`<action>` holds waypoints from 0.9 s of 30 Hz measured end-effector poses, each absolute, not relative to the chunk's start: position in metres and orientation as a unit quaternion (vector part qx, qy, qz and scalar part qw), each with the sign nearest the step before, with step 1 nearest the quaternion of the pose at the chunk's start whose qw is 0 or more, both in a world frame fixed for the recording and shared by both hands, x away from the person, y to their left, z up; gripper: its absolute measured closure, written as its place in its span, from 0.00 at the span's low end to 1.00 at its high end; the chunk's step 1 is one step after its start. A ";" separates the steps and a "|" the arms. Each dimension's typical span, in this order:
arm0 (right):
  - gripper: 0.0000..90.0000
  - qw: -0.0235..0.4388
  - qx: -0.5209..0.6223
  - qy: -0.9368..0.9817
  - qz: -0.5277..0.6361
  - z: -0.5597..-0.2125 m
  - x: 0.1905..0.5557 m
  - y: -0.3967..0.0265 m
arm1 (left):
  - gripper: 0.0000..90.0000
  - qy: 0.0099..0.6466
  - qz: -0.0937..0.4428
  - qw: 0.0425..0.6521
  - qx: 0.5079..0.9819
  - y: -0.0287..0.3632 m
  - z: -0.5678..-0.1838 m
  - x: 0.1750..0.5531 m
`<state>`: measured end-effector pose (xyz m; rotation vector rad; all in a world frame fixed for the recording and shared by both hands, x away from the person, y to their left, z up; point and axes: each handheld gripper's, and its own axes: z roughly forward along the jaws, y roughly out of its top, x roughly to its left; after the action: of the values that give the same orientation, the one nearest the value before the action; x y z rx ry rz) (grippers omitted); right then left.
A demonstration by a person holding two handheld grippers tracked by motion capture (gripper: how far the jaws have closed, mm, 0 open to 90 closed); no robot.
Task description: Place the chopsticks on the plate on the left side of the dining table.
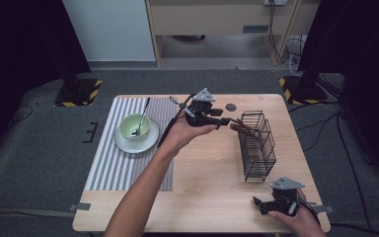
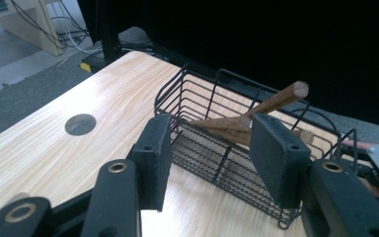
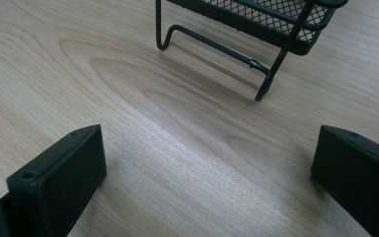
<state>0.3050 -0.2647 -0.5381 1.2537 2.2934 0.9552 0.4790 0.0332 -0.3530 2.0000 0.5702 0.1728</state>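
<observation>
A person is sitting at a wooden table (image 1: 212, 187) and holding a gripper in each hand. The left gripper (image 1: 223, 121) is reaching across to the near end of a black wire basket (image 1: 257, 144). Inside the basket some brown wooden tools (image 2: 249, 116) are lying, and their handles are sticking up over the rim, so they look easy to reach. In the left gripper view the two black jaws are standing partly open, and nothing is squeezed between them. The wooden tools are showing in the gap, but farther off, inside the basket, so the gripper is not holding them. It looks like the gripper is either letting a tool go into the basket or getting ready to take one; I cannot tell which. The right gripper (image 1: 260, 203) is resting low at the near corner of the table, close to the other end of the basket. Its jaws are standing wide apart over bare wood, so it is holding nothing and seems to be waiting its turn. On the striped mat (image 1: 109, 163) a green bowl (image 1: 134, 127) is sitting on a plate (image 1: 128, 144), with a spoon (image 1: 141, 118) leaning in it.
</observation>
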 end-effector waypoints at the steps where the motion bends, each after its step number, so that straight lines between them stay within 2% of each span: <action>1: 0.00 0.178 0.443 0.811 0.338 -0.538 0.305 -0.265 | 0.56 0.235 0.074 0.500 0.830 0.033 -0.353 0.479; 18: 0.00 0.178 0.443 0.811 0.338 -0.538 0.305 -0.265 | 0.55 0.235 0.079 0.507 0.826 0.029 -0.356 0.481; 27: 0.00 0.179 0.442 0.811 0.338 -0.538 0.305 -0.265 | 0.58 0.253 0.091 0.500 0.823 0.025 -0.358 0.483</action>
<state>0.3051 -0.2649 -0.5381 1.2510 2.2940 0.9559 0.4833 0.0255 -0.3579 1.9917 0.6109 0.2195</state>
